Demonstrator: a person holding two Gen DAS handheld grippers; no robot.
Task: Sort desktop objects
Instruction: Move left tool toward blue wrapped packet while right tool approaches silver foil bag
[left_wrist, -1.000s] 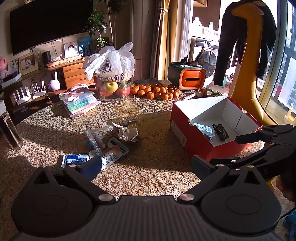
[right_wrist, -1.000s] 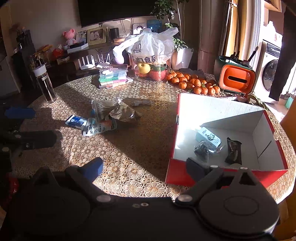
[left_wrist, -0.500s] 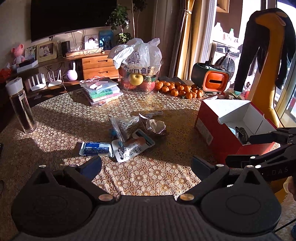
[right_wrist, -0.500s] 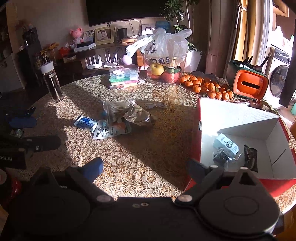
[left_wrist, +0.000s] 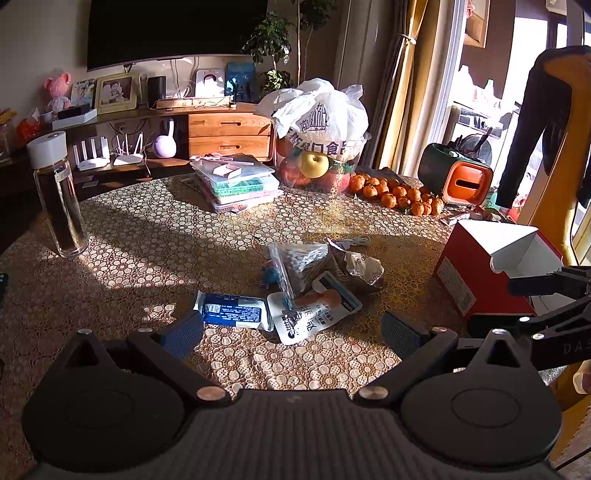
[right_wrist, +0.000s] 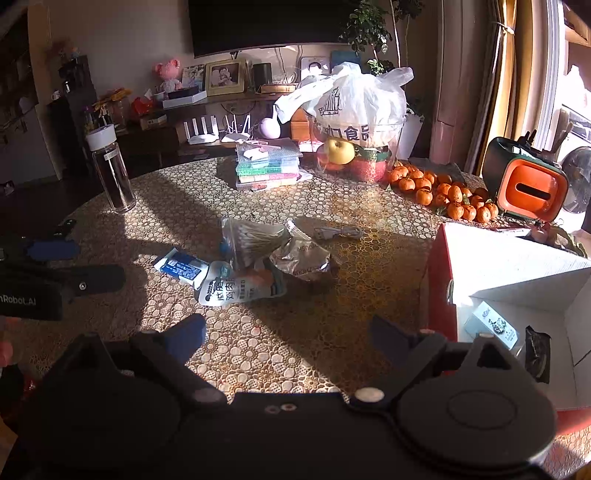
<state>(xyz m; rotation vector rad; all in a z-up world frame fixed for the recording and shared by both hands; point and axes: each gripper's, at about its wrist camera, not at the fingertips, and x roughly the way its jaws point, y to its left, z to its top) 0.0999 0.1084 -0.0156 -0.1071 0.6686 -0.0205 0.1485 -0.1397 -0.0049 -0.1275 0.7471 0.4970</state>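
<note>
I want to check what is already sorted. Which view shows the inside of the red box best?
The right wrist view: it looks down into the red box, showing two packets on its white floor. The left wrist view shows only its red side and white flaps.

A round table (left_wrist: 155, 236) under a lace-patterned cloth fills the foreground, striped with hard sunlight and deep shadow. Behind it a dark television (left_wrist: 173, 29) hangs on a pale wall above a long low wooden sideboard (left_wrist: 229, 133) with drawers, which carries a framed photo (left_wrist: 116, 92), a pink plush toy (left_wrist: 58, 88) and white routers (left_wrist: 127, 151), with a leafy potted plant (left_wrist: 273, 40) beside it. To the right, mustard-yellow curtains (left_wrist: 410, 92) frame a bright window (left_wrist: 476, 99), and a dark garment (left_wrist: 535, 129) hangs near the glass.
</note>
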